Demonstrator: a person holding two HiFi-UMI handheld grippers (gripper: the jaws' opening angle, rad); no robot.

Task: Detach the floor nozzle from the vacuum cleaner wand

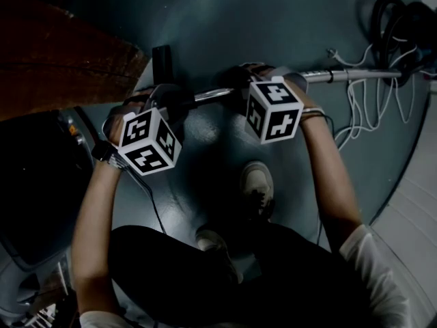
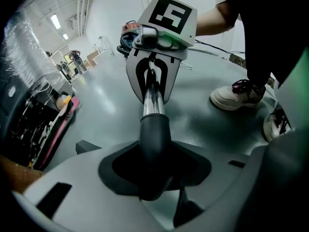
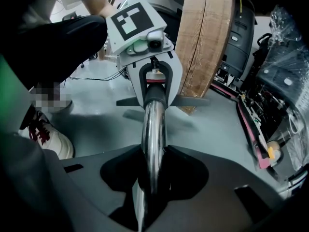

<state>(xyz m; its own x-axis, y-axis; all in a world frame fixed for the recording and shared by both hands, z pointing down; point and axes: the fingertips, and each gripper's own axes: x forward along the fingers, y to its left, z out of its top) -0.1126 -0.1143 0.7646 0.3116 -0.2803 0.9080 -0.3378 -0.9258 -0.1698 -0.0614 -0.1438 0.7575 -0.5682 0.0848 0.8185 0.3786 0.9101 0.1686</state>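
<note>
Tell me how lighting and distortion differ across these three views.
Head view: dim, corners vignetted black, floor barely lit. Left gripper view: bright hall, ceiling lights flare, edges bowed by the wide lens. Right gripper view: streaky highlights along the chrome wand, dark corners.

Silver wand (image 3: 153, 129); black nozzle neck (image 2: 154, 134); black-white marker cube (image 1: 274, 109); grey-green floor (image 1: 273, 19).
</note>
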